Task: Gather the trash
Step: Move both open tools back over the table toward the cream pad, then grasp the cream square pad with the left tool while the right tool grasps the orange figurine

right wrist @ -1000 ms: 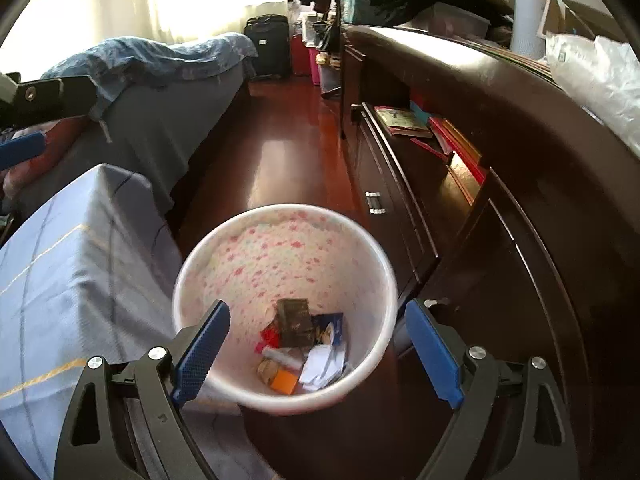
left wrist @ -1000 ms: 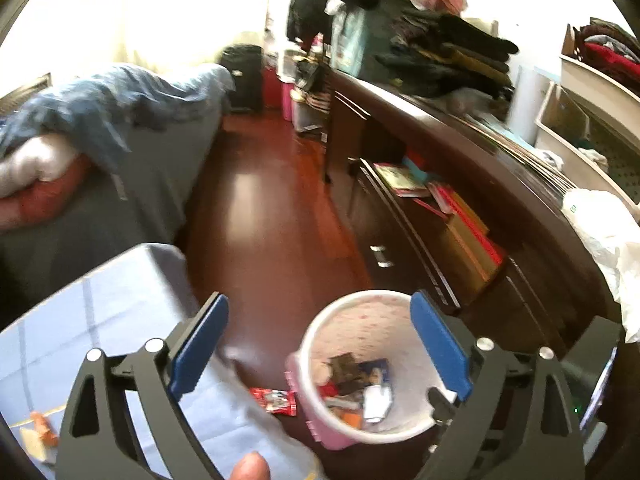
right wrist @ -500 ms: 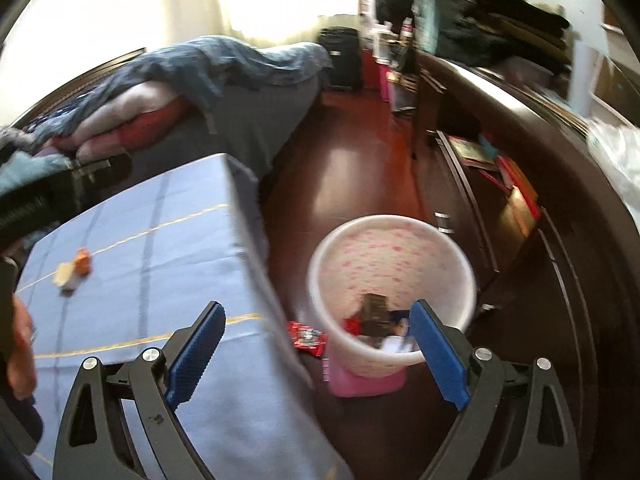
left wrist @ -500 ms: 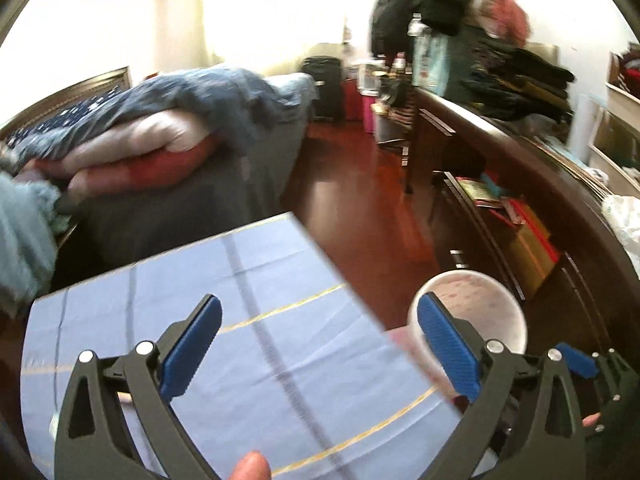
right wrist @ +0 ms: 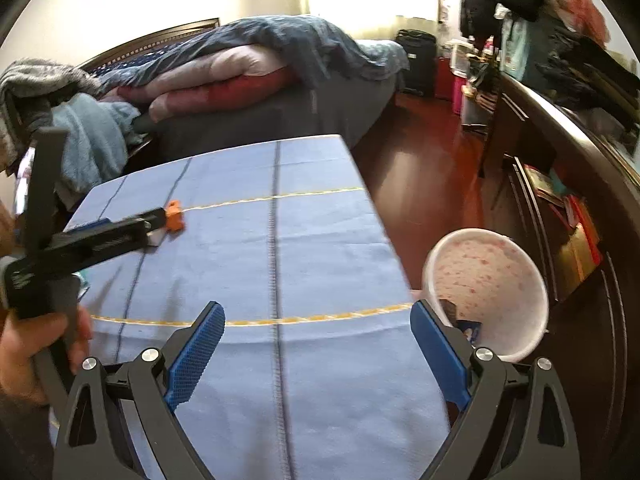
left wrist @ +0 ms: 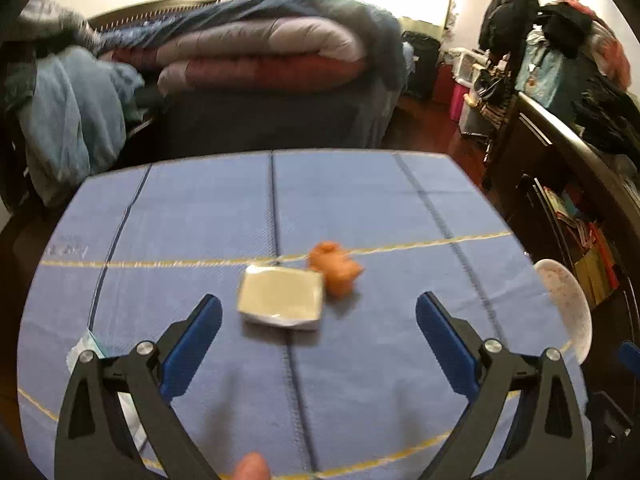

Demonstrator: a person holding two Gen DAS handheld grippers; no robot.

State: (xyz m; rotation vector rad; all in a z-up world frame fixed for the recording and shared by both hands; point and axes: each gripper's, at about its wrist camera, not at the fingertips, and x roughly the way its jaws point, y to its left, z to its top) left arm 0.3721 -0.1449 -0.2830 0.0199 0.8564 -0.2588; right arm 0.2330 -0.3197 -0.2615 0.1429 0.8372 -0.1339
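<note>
Ahead of the left gripper [left wrist: 318, 334], between its spread blue pads and a little beyond their tips, lie two pieces of trash on the blue cloth-covered table [left wrist: 360, 200] with its yellow and dark stitched lines: a flat, pale cream rectangular packet [left wrist: 281, 296] and, touching its far right corner, a small crumpled orange scrap [left wrist: 335, 267]. Both pieces are blurred, so their material cannot be told for sure. The left tongs stand released, with nothing between the pads. The right gripper [right wrist: 318, 346] also stands wide and empty, its jaws having just been opening, and only bare cloth lies between its pads. Just beyond its right pad, off the table's edge and lower down, stands the white round bin with pink speckles [right wrist: 486, 292], with a few dark and blue wrappers visible in its bottom. From the right wrist view the left tool reaches in from the left edge, a hand [right wrist: 36, 348] around its handle, its tip close to the orange scrap [right wrist: 175, 220]. The step in hand looks like the approach for another pick-up, by the left tongs. The next move calls for lowering them around one piece only, probably the cream packet since it sits nearest, closing without dragging the cloth, then carrying it rightward over the bin.
</note>
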